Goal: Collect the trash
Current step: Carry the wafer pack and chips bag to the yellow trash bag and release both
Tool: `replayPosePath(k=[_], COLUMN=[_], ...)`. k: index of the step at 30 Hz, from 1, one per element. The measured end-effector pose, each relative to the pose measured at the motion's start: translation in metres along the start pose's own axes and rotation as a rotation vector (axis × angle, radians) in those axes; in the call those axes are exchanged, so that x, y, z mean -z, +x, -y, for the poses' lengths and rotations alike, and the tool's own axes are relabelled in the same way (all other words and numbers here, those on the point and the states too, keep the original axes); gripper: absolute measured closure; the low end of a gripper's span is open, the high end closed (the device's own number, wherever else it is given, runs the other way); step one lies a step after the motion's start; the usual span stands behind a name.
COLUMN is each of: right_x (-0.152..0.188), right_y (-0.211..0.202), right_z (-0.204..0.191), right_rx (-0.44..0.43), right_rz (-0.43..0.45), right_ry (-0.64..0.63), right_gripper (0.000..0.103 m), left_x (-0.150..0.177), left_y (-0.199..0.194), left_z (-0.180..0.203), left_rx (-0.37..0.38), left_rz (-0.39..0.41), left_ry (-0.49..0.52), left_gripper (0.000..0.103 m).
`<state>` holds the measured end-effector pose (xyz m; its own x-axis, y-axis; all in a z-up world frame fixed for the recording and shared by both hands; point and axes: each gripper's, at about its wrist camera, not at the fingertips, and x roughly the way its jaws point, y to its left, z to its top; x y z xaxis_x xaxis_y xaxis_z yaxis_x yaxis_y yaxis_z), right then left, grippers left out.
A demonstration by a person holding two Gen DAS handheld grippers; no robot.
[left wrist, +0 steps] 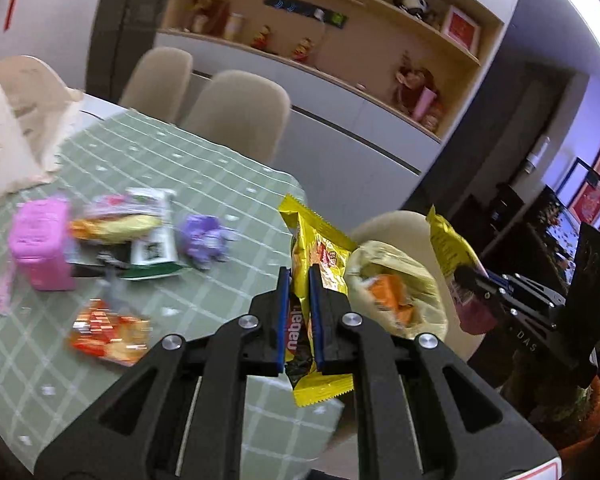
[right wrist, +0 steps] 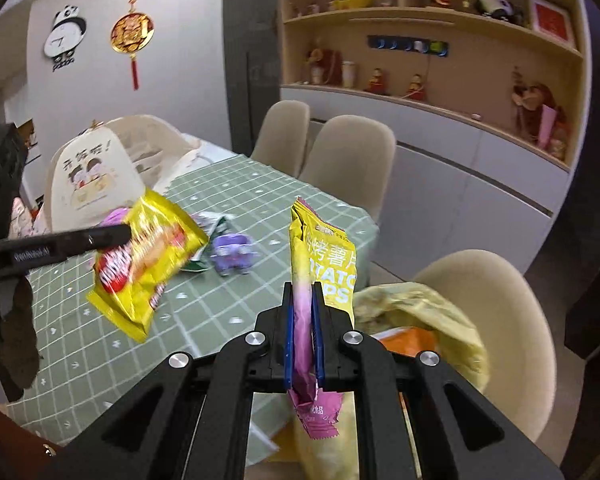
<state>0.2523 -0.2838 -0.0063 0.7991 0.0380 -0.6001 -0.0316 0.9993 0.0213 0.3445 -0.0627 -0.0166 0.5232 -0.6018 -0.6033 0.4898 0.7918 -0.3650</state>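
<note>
In the left wrist view my left gripper [left wrist: 300, 276] is shut on a yellow Nabati wafer packet [left wrist: 320, 252], held upright past the table's edge. My right gripper [right wrist: 302, 292] is shut on a yellow and pink potato chips bag [right wrist: 328, 264], also upright. Each gripper shows in the other view: the right gripper [left wrist: 472, 280] with its chips bag [left wrist: 448, 240], the left gripper [right wrist: 116, 234] with its wafer packet [right wrist: 148, 268]. An open yellow trash bag [left wrist: 396, 296] [right wrist: 432, 312] with an orange packet inside sits on a beige chair, just ahead of both grippers.
On the green checked tablecloth [left wrist: 204, 172] lie a pink box [left wrist: 40, 244], a purple wrapper [left wrist: 204, 240], a green and white packet [left wrist: 152, 236] and a red-orange packet [left wrist: 108, 332]. A printed paper bag [right wrist: 92, 176] stands at the far left. Beige chairs [right wrist: 348, 160] line the far side.
</note>
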Motion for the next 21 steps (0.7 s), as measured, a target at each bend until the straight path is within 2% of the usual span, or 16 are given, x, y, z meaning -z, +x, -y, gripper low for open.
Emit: replayPosePath(k=[4,9,16,17,19,21], right_x=[0.002,0.01,0.02,0.022,0.024,0.028], right_y=[-0.007,-0.015,-0.01,-0.007,0.0,0.01], right_z=[0.045,0.105,0.149,0.153,0.157,0.16], right_rx=[0.04,0.115,0.134,0.129,0.115,0.095], right_rz=[0.022,0.035,0.017,0.009,-0.007,-0.026], right_ry=[0.036,0.093,0.112,0.11,0.11,0.109], right_gripper=[0.094,0.094,0.094,0.094,0.094,0.094], left_x=[-0.002,0.0,0.004,0.005,0.007,0.009], left_y=[0.039,0.099,0.173,0.183,0.193,0.197], left_z=[0.034,0.077,0.112,0.116,0.12,0.121], left_rx=[0.07,0.16,0.186,0.183,0.193,0.203], left_rz=[-0.042,-0.148,-0.234,-0.242,-0.244,-0.234], left_ry=[0.008,0.048,0.075,0.08,0.089,0.087], left_gripper=[0.095,0.095,0.095,0.089,0.072,0.049])
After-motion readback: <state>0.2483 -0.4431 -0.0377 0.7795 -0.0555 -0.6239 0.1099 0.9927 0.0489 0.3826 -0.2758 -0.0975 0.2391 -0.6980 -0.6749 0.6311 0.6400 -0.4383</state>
